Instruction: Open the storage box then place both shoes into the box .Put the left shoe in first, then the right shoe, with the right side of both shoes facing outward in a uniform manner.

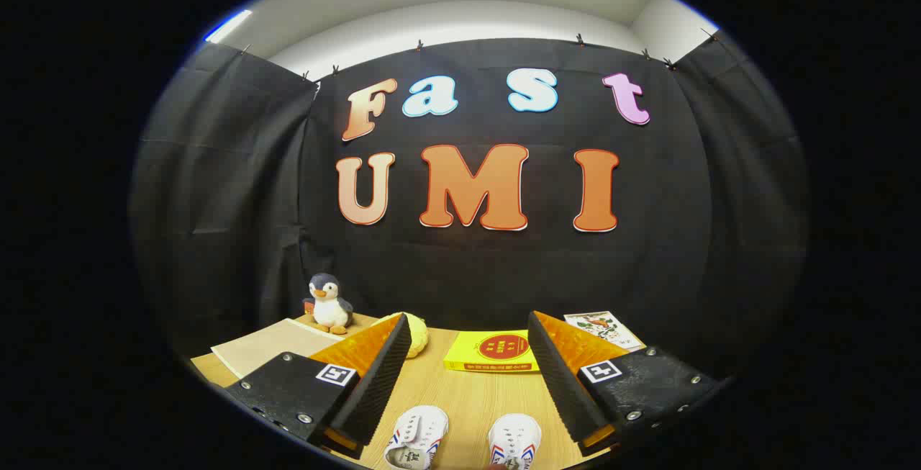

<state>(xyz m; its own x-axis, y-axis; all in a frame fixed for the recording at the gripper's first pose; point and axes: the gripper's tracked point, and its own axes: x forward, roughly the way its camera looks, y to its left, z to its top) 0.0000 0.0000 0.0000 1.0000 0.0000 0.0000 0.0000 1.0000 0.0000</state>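
Tongs (468, 376) spread wide, empty | two shoes (417, 437) (514, 441) between fingers, toes pointing toward wall

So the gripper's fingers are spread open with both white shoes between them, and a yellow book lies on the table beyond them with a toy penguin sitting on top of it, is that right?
Not quite. In the gripper view the toy penguin sits on the table well to the side of the yellow book, not on it. The rest holds: the gripper is open, with both white shoes between its fingers.
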